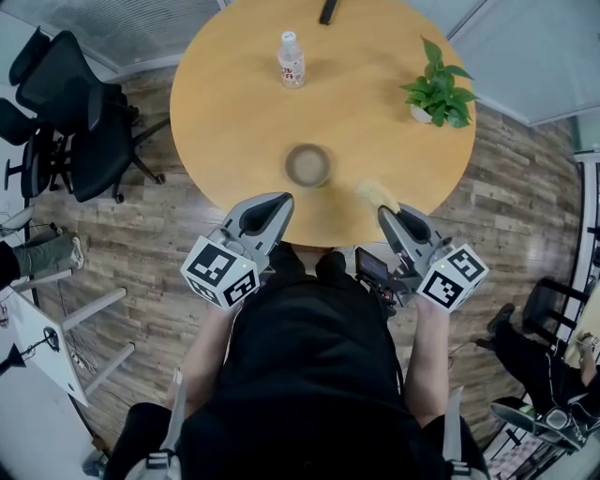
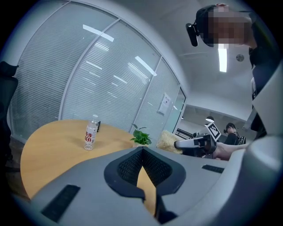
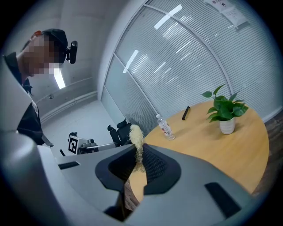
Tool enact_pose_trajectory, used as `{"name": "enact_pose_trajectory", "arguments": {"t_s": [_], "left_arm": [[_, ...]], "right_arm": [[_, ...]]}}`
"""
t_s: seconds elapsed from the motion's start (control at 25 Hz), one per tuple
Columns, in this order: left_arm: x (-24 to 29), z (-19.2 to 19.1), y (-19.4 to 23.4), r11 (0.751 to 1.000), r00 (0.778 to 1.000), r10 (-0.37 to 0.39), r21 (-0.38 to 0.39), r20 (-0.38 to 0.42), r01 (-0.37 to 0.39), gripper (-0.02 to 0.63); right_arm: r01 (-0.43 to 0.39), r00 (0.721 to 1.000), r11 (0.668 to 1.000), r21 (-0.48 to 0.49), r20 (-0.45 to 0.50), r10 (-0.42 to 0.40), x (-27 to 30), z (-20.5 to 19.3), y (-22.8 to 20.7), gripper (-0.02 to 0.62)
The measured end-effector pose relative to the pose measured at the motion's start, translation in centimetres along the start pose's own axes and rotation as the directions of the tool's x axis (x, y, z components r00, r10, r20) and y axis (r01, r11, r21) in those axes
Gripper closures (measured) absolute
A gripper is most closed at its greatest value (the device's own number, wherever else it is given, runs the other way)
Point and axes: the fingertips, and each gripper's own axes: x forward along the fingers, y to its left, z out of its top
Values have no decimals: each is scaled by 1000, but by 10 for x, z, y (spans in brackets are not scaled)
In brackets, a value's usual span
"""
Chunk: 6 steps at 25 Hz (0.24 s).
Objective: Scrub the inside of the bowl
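In the head view a small round bowl (image 1: 307, 165) stands on the round wooden table (image 1: 225, 112), near its front edge. My left gripper (image 1: 274, 210) hovers at the table edge just in front and left of the bowl; its jaws are shut with nothing between them (image 2: 142, 151). My right gripper (image 1: 390, 216) sits to the right of the bowl and is shut on a pale yellow fibrous scrubber (image 1: 377, 194), which sticks up out of the jaws (image 3: 136, 136). The scrubber (image 2: 168, 140) also shows beside the right gripper (image 2: 194, 145) in the left gripper view. Neither gripper view shows the bowl.
A water bottle (image 1: 292, 59) stands at the back of the table, a potted plant (image 1: 437, 94) at the right, and a dark slim object (image 1: 328, 11) at the far edge. Black office chairs (image 1: 66, 112) stand left of the table. Glass walls with blinds (image 3: 185, 57) lie behind.
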Motion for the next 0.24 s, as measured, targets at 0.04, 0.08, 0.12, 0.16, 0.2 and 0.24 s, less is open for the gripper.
{"name": "enact_pose_trajectory", "arguments": {"t_s": [0.04,0.08,0.12,0.16,0.2,0.24], "left_arm": [[0,0,0,1000,1000,-2,2,-1,2,594],[1,0,0,1000,1000,-5,3,-2,5,594],[1,0,0,1000,1000,-6,4,-2,6,594],[2,1,0,1000,1000,-8,5,-2,8,594],[2,1,1,1000,1000,-9,5,-2,9,594],[3,2,1,1000,1000,-10,6,-3,10,594]], "right_arm": [[1,1000,1000,-2,-1,-1,0,-1,0,548],[2,1000,1000,-4,-2,-2,0,-1,0,548],[3,1000,1000,-6,-4,-3,0,-2,1,548],[3,1000,1000,-8,-5,-3,0,-2,1,548],[3,1000,1000,-9,-6,-3,1,-2,1,548],[3,1000,1000,-10,-7,-3,1,-2,1,548]]}}
